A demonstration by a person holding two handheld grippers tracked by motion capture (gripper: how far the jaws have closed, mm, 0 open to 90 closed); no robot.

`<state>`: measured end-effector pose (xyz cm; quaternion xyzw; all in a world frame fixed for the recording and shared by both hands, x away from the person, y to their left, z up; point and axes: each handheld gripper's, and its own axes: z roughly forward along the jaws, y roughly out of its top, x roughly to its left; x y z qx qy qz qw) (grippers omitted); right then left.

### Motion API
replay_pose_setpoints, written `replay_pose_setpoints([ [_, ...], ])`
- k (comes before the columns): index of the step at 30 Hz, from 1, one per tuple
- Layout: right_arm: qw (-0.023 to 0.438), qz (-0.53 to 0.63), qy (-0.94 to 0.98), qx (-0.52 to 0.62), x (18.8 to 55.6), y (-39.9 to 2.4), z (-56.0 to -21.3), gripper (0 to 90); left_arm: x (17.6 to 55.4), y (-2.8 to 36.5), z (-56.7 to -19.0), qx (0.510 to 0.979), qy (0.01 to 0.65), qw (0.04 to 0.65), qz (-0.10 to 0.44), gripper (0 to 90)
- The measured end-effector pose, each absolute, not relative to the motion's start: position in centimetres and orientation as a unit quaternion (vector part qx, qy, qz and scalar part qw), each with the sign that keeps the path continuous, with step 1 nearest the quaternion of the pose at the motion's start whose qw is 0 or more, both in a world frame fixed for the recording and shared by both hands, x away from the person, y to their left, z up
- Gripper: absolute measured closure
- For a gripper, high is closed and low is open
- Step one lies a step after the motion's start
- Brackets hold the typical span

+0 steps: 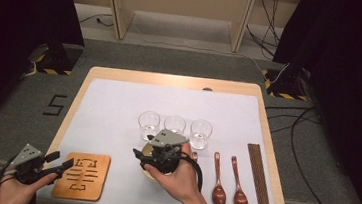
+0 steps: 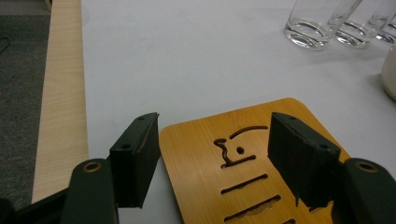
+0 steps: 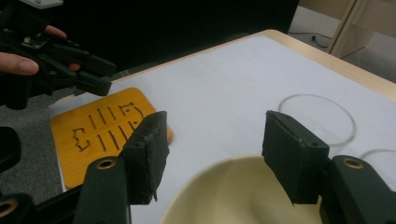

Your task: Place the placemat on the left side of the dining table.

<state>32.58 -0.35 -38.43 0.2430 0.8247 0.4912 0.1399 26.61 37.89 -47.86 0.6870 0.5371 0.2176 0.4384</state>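
Right gripper view: my right gripper [image 3: 212,156] hangs wide open and empty over the cream bowl [image 3: 233,193], beside the trivet [image 3: 100,133]. My left gripper [image 2: 212,156], open and empty, straddles the trivet's corner, probably to steady it.

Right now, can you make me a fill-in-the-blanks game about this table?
1. Behind the right gripper stand ___ empty glasses.
2. Two wooden spoons lie beside a bundle of ___.
3. The left gripper hangs over a wooden ___.
4. The cream bowl sits below the right gripper's ___ jaws.

Missing words: three; chopsticks; mat; open
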Motion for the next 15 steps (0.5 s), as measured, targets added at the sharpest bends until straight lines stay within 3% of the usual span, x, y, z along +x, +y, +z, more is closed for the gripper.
replay_pose_setpoints([
  [15,0.101,0.474,0.851,0.204,31.8,4.5,-39.9,40.5,26.5,38.4,-48.4,0.683,0.552,0.433,0.206,33.4],
])
